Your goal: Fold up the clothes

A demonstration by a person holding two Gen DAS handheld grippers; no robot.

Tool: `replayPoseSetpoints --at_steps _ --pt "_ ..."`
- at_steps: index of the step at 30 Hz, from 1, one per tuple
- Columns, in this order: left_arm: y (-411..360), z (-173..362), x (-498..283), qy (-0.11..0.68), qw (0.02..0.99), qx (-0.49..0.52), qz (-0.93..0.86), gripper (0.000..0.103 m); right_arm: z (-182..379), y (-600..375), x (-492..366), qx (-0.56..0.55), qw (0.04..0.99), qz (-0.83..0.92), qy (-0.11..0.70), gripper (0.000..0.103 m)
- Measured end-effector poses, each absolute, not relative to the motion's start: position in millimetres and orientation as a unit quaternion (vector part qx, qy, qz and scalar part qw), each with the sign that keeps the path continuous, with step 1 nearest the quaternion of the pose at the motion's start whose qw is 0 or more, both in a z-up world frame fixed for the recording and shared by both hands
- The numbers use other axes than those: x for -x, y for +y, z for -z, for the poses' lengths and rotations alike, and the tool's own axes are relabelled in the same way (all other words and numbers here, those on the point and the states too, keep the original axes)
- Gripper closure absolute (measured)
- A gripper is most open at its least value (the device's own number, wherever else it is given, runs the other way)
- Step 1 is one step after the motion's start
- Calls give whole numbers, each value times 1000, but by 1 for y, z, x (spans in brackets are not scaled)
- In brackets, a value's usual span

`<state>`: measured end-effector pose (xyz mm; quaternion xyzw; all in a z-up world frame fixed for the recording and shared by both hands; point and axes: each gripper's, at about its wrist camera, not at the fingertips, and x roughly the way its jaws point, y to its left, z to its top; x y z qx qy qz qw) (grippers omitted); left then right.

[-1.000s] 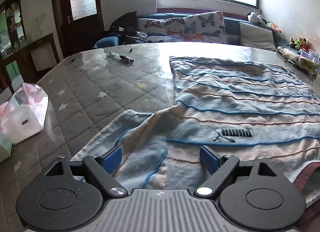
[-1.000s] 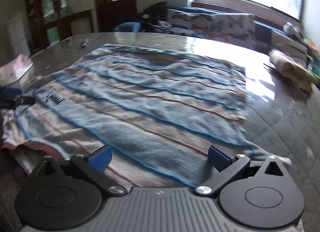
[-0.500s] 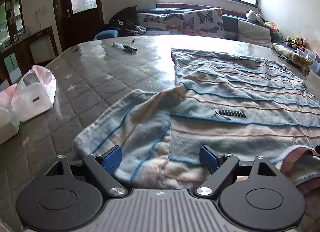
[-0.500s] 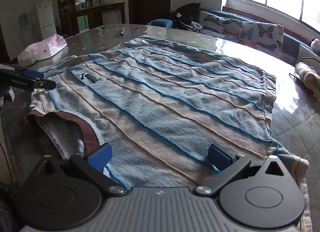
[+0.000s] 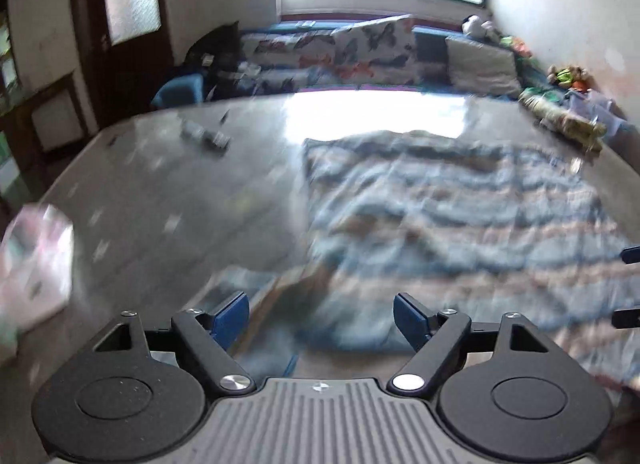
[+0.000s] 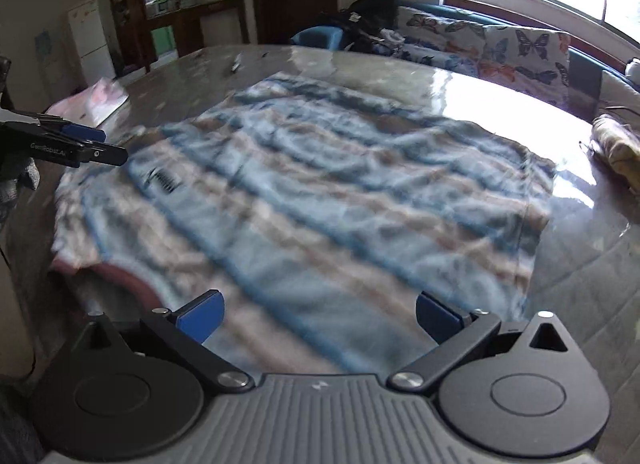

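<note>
A blue and pink striped sweater (image 5: 460, 224) (image 6: 320, 192) lies spread on the quilted table (image 5: 180, 204), blurred in both views. Its dark chest logo (image 6: 162, 180) is near the left side. My left gripper (image 5: 320, 314) hovers over the sweater's near left corner. Its jaws are closing, with cloth below the gap and no pad pressing on it. It also shows at the left edge of the right wrist view as the left gripper (image 6: 80, 144). My right gripper (image 6: 319, 316) stands open above the sweater's near edge, holding nothing.
A pink and white plastic bag (image 5: 36, 264) (image 6: 92, 98) sits at the table's left side. Small dark items (image 5: 206, 136) lie far left. A yellowish bundle (image 5: 560, 120) (image 6: 618, 148) rests far right. A sofa with butterfly cushions (image 5: 360, 48) stands behind the table.
Both grippers have lifted and drawn back from the sweater. The left sleeve, which stuck out to the left before, now shows less beside the body. The left jaws stand slightly narrower.
</note>
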<state>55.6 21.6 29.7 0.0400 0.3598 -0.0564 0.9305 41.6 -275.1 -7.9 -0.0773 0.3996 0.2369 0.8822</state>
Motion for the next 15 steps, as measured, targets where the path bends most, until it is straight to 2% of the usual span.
replayPoseSetpoints --at_steps 5,15 --pt "-7 -37 -107 347 935 -48 64 20 0 -288 -89 48 892 -204 400 0" --pt "-56 -22 -197 379 920 -26 92 22 10 -328 -193 -53 900 -98 421 0"
